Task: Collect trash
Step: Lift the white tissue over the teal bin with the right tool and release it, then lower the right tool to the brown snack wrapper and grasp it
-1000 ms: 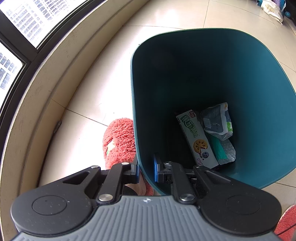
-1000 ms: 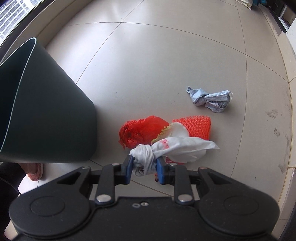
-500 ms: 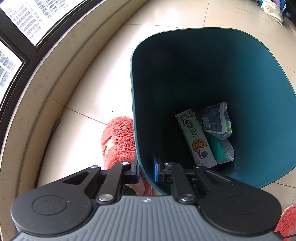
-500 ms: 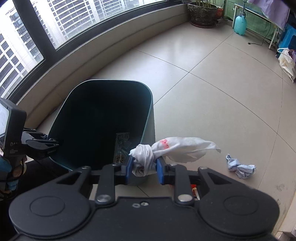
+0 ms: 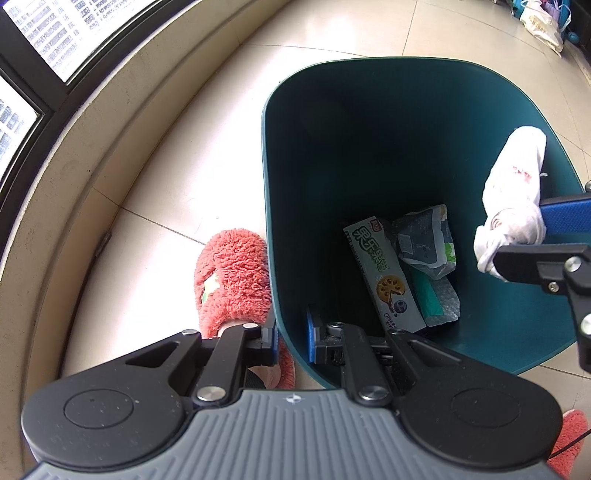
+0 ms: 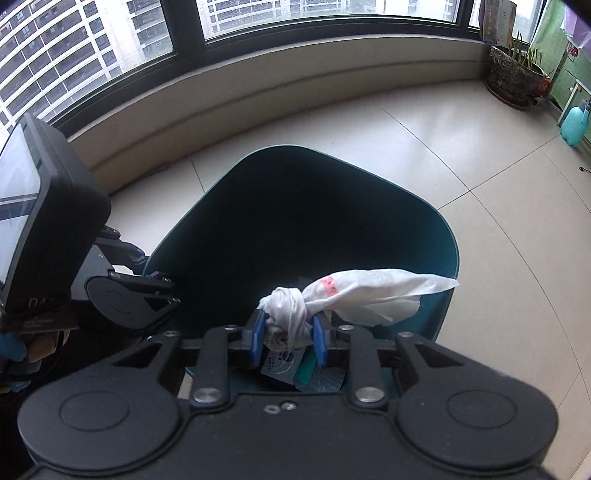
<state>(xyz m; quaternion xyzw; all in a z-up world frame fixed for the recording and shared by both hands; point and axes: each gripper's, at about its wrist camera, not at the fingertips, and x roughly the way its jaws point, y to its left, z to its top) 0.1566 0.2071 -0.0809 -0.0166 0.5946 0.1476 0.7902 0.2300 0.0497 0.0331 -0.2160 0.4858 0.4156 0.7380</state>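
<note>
A: Over the open mouth of the teal trash bin (image 6: 424, 236), what is the right gripper (image 6: 288, 341) doing?

B: Its blue pads are clamped on the knotted end of a white plastic bag (image 6: 354, 295). The loose tail of the bag sticks out sideways across the bin's rim toward the tiled floor (image 6: 498, 206). In the left wrist view the same bag (image 5: 515, 192) hangs above the bin's inside, near its right wall.

A: And the left gripper (image 5: 291, 339)?

B: Pinched shut on the near rim of the bin (image 5: 269, 206), one pad outside the wall and one inside.

A: How much room is there around the bin?

B: It stands on the floor near the curved ledge under the window (image 6: 258, 26), with a strip of bare tile between them. On the far side the floor is open all the way to a potted plant (image 6: 513, 70) and a light-blue bottle (image 6: 574, 123) at the corner. Just beside the bin's outer wall is a fluffy red slipper (image 5: 232, 273), touching or nearly so.

A: What does the bag look like?

B: Thin, crumpled, white, twisted into a tight knot at the held end, with a small red mark on it.

A: Anything in the bin already?

B: A long snack box (image 5: 384, 273) and a crumpled grey-green packet (image 5: 424, 236) lie at the bottom.
</note>
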